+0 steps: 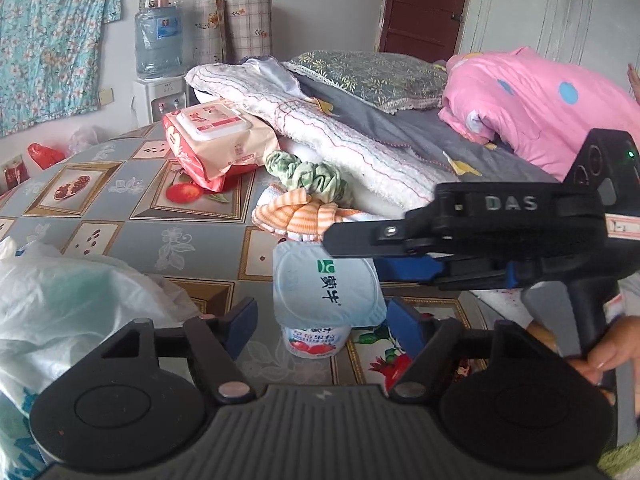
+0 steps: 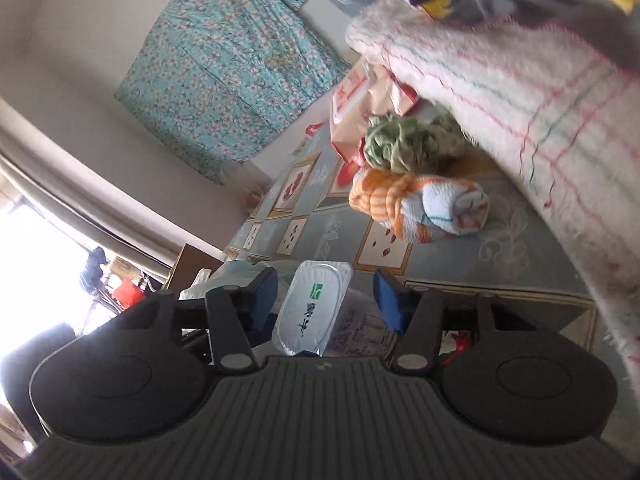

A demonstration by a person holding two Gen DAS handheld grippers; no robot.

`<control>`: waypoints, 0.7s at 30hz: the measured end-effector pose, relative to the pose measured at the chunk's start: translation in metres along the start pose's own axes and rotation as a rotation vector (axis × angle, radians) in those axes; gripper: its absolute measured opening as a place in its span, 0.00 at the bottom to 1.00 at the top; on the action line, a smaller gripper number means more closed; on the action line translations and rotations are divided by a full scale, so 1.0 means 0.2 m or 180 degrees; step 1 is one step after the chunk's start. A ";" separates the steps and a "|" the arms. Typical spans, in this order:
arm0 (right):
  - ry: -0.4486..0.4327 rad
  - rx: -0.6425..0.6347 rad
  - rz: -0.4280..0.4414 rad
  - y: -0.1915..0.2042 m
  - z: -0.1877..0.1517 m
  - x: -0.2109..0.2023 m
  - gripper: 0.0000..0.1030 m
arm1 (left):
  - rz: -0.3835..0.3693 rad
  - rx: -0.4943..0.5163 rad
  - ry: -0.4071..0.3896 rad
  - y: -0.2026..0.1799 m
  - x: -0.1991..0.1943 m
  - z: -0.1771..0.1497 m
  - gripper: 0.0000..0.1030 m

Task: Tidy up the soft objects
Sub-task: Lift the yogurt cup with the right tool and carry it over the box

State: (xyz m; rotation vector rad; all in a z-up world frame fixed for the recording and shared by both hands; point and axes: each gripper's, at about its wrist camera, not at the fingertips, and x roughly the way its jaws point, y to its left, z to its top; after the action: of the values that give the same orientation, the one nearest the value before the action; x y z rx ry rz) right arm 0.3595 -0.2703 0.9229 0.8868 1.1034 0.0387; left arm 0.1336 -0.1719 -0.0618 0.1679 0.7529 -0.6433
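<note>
Yogurt cup [image 1: 330, 296] upright on tablecloth [image 1: 120, 216]. Left gripper [image 1: 322, 320] spread, pads either side of cup, not touching. Right gripper [image 2: 326, 300] likewise spread around cup. Rolled striped towel [image 1: 296, 212] just behind cup.

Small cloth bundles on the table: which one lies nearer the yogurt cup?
The orange-striped rolled cloth, just behind the yogurt cup; the green ruffled cloth lies beyond it.

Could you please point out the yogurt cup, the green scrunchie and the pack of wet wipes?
yogurt cup [image 1: 330, 284]: left wrist view, on its foil lid.
green scrunchie [image 1: 308, 174]: left wrist view, on its ruffled fabric.
pack of wet wipes [image 1: 212, 120]: left wrist view, on its plastic flap.
</note>
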 end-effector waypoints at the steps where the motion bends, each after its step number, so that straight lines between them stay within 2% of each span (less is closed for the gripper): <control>1: 0.0010 0.0025 0.0005 -0.01 0.00 0.01 0.41 | 0.0029 0.0044 0.0025 -0.02 0.02 0.00 0.71; 4: 0.0012 0.0026 -0.0003 -0.02 -0.01 0.05 0.30 | 0.0077 0.0137 0.0054 -0.04 0.06 -0.01 0.66; 5: 0.0004 0.0026 -0.0005 -0.02 -0.01 0.05 0.28 | 0.0088 0.0143 0.0059 -0.05 0.07 -0.01 0.63; 9: -0.0021 -0.0004 0.0038 -0.01 0.00 0.06 0.21 | 0.0142 0.0073 -0.0011 -0.03 0.09 0.00 0.62; 21: -0.0113 -0.0180 -0.0025 0.10 0.00 0.01 0.19 | 0.0078 -0.0004 -0.0268 -0.04 0.00 0.01 0.61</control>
State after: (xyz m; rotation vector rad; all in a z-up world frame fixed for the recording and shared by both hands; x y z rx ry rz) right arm 0.3683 -0.2561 0.9348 0.8296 1.0678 0.0472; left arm 0.1299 -0.1798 -0.0598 0.1480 0.6693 -0.6228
